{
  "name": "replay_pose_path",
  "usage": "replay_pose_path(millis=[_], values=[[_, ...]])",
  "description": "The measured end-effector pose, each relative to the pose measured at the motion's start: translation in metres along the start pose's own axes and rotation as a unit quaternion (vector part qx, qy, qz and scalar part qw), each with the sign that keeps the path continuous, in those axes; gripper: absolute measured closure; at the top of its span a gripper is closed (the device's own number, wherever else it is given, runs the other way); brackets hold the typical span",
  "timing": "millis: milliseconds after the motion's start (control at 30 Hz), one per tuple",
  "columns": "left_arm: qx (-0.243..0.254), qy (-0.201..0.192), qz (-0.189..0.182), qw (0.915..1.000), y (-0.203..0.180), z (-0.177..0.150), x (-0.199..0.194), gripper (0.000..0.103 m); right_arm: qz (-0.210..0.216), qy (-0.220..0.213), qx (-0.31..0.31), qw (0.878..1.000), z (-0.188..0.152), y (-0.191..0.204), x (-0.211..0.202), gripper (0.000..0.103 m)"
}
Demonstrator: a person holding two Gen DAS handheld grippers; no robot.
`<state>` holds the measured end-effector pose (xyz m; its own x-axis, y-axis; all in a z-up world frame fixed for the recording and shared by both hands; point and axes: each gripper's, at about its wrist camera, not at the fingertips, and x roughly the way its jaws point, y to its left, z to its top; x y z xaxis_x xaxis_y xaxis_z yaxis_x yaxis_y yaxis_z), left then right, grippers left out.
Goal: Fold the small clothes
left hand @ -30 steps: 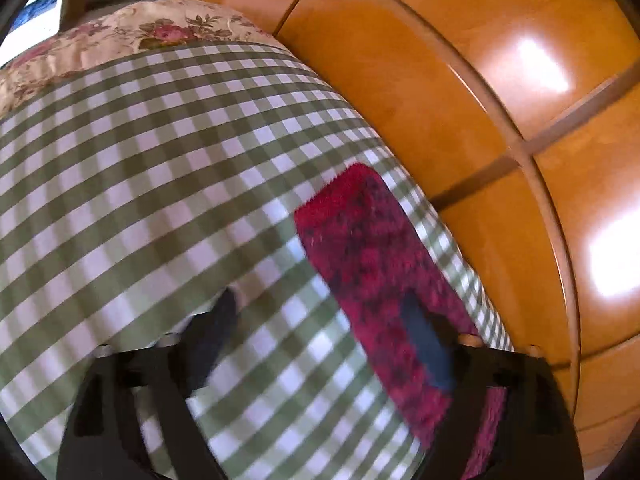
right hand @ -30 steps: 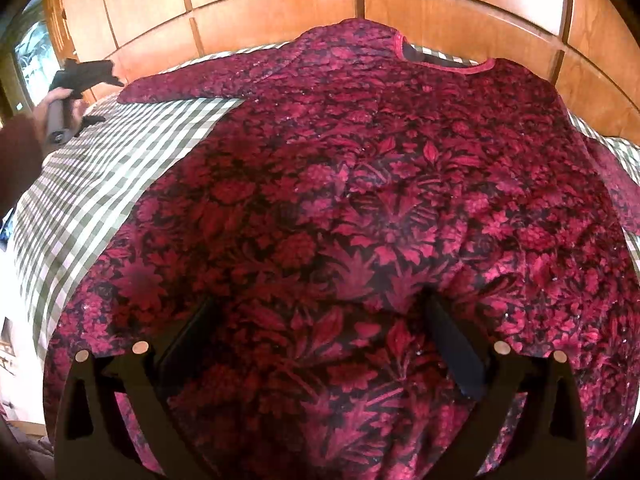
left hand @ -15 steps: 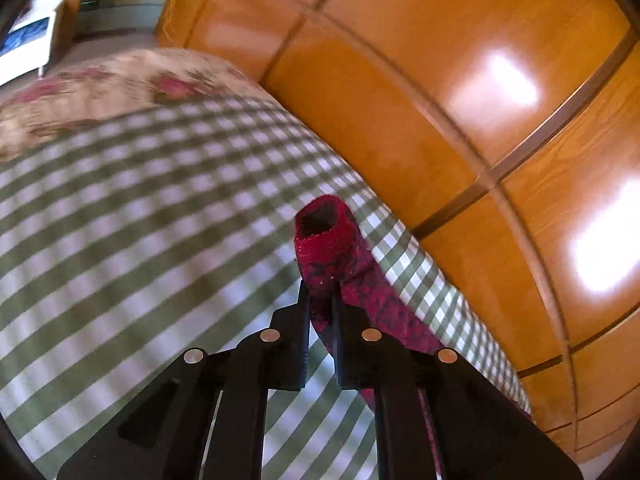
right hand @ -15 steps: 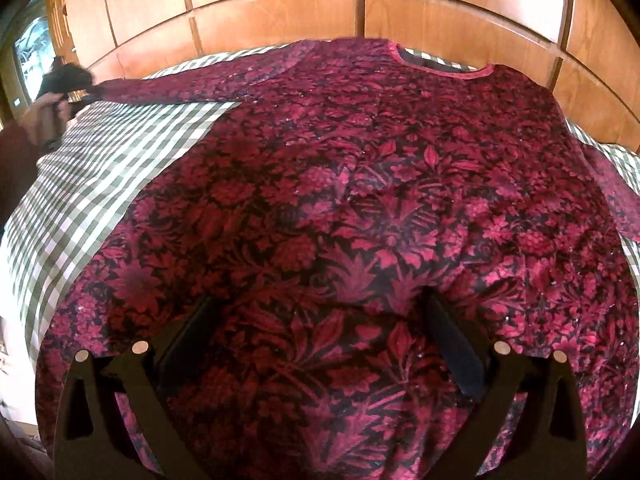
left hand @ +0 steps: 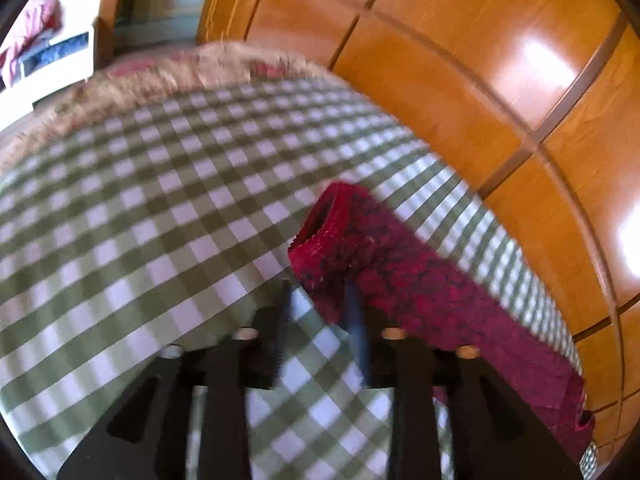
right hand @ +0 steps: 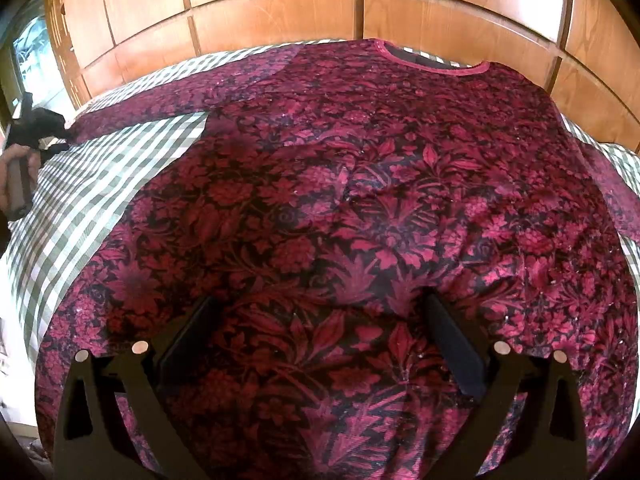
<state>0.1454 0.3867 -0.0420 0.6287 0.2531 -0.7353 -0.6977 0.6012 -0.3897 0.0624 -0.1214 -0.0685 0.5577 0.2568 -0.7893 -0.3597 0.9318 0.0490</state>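
Note:
A dark red floral top [right hand: 360,208] lies spread flat on the green-checked sheet [right hand: 100,184], neckline [right hand: 432,62] toward the wooden panels. Its left sleeve [left hand: 420,280] stretches along the sheet's far edge, cuff [left hand: 320,228] slightly puffed up. My left gripper [left hand: 320,320] sits just behind the cuff with its jaws opening; the sleeve's lower edge lies between the fingers and the pads do not press on it. In the right wrist view, the left gripper [right hand: 36,132] shows at the sleeve's tip, held by a hand [right hand: 16,176]. My right gripper [right hand: 320,340] hovers open over the top's lower part.
Glossy wooden panels [left hand: 460,80] run close behind the bed. A floral bedspread [left hand: 168,68] shows beyond the checked sheet [left hand: 160,200]. Bare checked sheet lies left of the sleeve. A white piece of furniture with a pink cloth [left hand: 36,40] stands at the far left.
The left gripper went from wide open over the sleeve end to shut on the cuff, drew it outward, and now has its jaws apart again. The right gripper stayed still.

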Motion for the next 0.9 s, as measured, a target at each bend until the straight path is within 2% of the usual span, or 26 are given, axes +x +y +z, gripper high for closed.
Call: replay_pose_path(millis=[33,100,167,267,367,433,500,600,633,667,767,800,833,900], values=[[-0.005,-0.014,-0.009,0.9998,-0.004,-0.004,-0.014,0.038,0.000,0.000,0.000,1.000,0.000,0.000,0.000,0.002],[0.011,-0.020,-0.041,0.9989,-0.017,-0.013,-0.034,0.038,0.000,-0.001,0.001,1.000,0.000,0.000,-0.001,0.002],[0.047,-0.014,-0.076,0.9959,-0.040,-0.033,-0.054,0.038,0.001,0.000,0.003,1.000,0.001,0.000,-0.004,0.002],[0.103,0.008,-0.131,0.9860,-0.079,-0.074,-0.077,0.038,0.004,-0.005,0.027,1.000,0.005,-0.009,-0.018,0.002],[0.163,0.036,-0.184,0.9686,-0.124,-0.127,-0.097,0.038,-0.008,-0.015,0.079,0.997,0.001,-0.039,-0.034,0.002],[0.194,0.050,-0.206,0.9578,-0.150,-0.161,-0.105,0.038,-0.024,-0.016,0.103,0.994,-0.006,-0.059,-0.043,0.002],[0.231,0.072,-0.227,0.9434,-0.174,-0.195,-0.109,0.038,-0.042,-0.016,0.125,0.991,-0.019,-0.079,-0.054,0.002],[0.290,0.095,-0.246,0.9200,-0.200,-0.247,-0.114,0.038,-0.069,-0.004,0.146,0.987,-0.047,-0.104,-0.067,0.002],[0.315,0.095,-0.240,0.9133,-0.206,-0.264,-0.114,0.038,-0.072,-0.002,0.148,0.986,-0.059,-0.111,-0.072,0.002],[0.331,0.093,-0.234,0.9093,-0.209,-0.274,-0.113,0.038,-0.072,-0.002,0.148,0.986,-0.065,-0.113,-0.076,0.002],[0.357,0.118,-0.225,0.8987,-0.215,-0.297,-0.103,0.038,-0.025,-0.019,0.161,0.986,-0.078,-0.125,-0.102,0.010],[0.364,0.117,-0.220,0.8975,-0.217,-0.300,-0.100,0.038,-0.014,-0.027,0.173,0.984,-0.078,-0.132,-0.108,0.022],[0.377,0.110,-0.213,0.8948,-0.217,-0.306,-0.099,0.038,-0.004,-0.039,0.194,0.980,-0.078,-0.143,-0.114,0.029],[0.378,0.123,-0.209,0.8932,-0.214,-0.312,-0.089,0.036,-0.001,-0.066,0.255,0.965,-0.075,-0.181,-0.123,0.032]])
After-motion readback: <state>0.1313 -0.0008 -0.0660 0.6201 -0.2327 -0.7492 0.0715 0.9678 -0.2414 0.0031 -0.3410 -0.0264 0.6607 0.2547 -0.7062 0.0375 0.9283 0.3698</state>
